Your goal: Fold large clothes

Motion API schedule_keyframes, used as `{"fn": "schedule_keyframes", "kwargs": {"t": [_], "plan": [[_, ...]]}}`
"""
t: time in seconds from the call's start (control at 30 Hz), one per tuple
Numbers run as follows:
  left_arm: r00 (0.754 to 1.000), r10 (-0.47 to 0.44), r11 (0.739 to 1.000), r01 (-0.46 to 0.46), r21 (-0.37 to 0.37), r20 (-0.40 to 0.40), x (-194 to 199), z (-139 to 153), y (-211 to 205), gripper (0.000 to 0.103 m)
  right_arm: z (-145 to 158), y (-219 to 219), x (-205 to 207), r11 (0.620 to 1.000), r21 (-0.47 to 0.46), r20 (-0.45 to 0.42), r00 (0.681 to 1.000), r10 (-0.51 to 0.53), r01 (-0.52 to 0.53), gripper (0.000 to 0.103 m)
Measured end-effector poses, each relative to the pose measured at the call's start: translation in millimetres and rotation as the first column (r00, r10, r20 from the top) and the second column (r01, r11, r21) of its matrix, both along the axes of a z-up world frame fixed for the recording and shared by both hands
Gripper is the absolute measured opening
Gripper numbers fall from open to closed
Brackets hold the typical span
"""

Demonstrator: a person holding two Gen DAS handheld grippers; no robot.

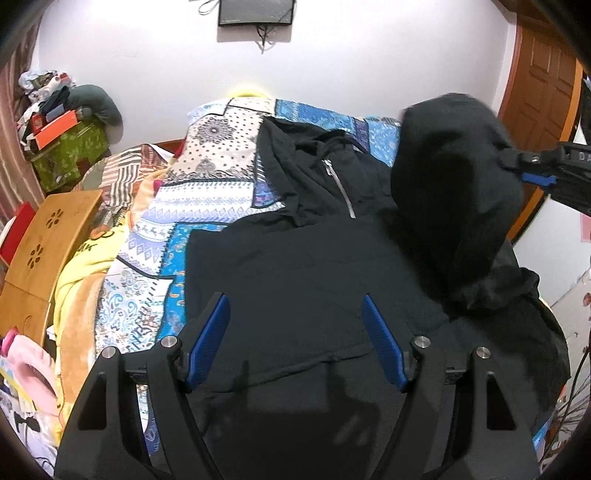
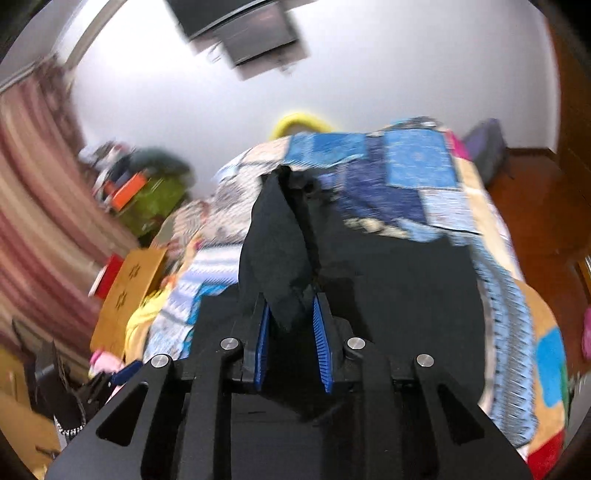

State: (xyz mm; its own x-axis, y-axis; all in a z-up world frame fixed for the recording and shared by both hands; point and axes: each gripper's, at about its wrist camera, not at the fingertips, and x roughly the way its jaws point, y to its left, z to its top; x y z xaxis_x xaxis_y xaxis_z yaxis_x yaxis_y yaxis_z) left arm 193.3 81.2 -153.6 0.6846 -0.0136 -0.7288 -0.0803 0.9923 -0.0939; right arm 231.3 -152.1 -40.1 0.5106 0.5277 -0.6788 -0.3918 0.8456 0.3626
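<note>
A black zip hoodie (image 1: 303,266) lies spread on the patchwork bedspread (image 1: 207,199), its hood and silver zipper (image 1: 341,184) towards the wall. My left gripper (image 1: 295,314) is open and empty, hovering over the hoodie's body. My right gripper (image 2: 290,314) is shut on a black sleeve (image 2: 275,254) and holds it lifted above the garment. In the left wrist view the right gripper (image 1: 532,170) shows at the right edge with the raised sleeve (image 1: 450,177) hanging from it. The right wrist view is motion blurred.
A wooden lap table (image 1: 40,243) stands left of the bed. A green box (image 1: 70,155) piled with items sits in the far left corner. A wooden door (image 1: 543,81) is at the right. A dark panel (image 1: 256,11) hangs on the wall.
</note>
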Motion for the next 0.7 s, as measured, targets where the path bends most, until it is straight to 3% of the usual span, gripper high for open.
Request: {"fn": "schedule_keyframes", "kwargs": {"t": [0.23, 0.4, 0.53, 0.67, 0.7], "plan": [[0.998, 0.063, 0.998, -0.063, -0.019, 0.002, -14, 0, 34, 0.073, -48, 85, 1, 0.976, -0.105, -0.111, 0.977, 0.18, -0.192, 0.02], [0.993, 0.115, 0.993, -0.116, -0.035, -0.02, -23, -7, 59, 0.073, -95, 135, -9, 0.918, -0.228, -0.202, 0.938, 0.282, -0.325, 0.02], [0.988, 0.149, 0.987, -0.152, -0.055, -0.045, -29, -16, 74, 0.073, -111, 157, -23, 0.864, -0.313, -0.218, 0.915, 0.339, -0.395, 0.026], [0.983, 0.164, 0.98, -0.172, -0.102, -0.079, -30, -26, 82, 0.073, -105, 165, -30, 0.826, -0.364, -0.247, 0.9, 0.359, -0.43, 0.05], [0.983, 0.162, 0.978, -0.172, -0.119, -0.089, -30, -28, 83, 0.073, -102, 164, -31, 0.823, -0.366, -0.252, 0.898, 0.361, -0.434, 0.051]]}}
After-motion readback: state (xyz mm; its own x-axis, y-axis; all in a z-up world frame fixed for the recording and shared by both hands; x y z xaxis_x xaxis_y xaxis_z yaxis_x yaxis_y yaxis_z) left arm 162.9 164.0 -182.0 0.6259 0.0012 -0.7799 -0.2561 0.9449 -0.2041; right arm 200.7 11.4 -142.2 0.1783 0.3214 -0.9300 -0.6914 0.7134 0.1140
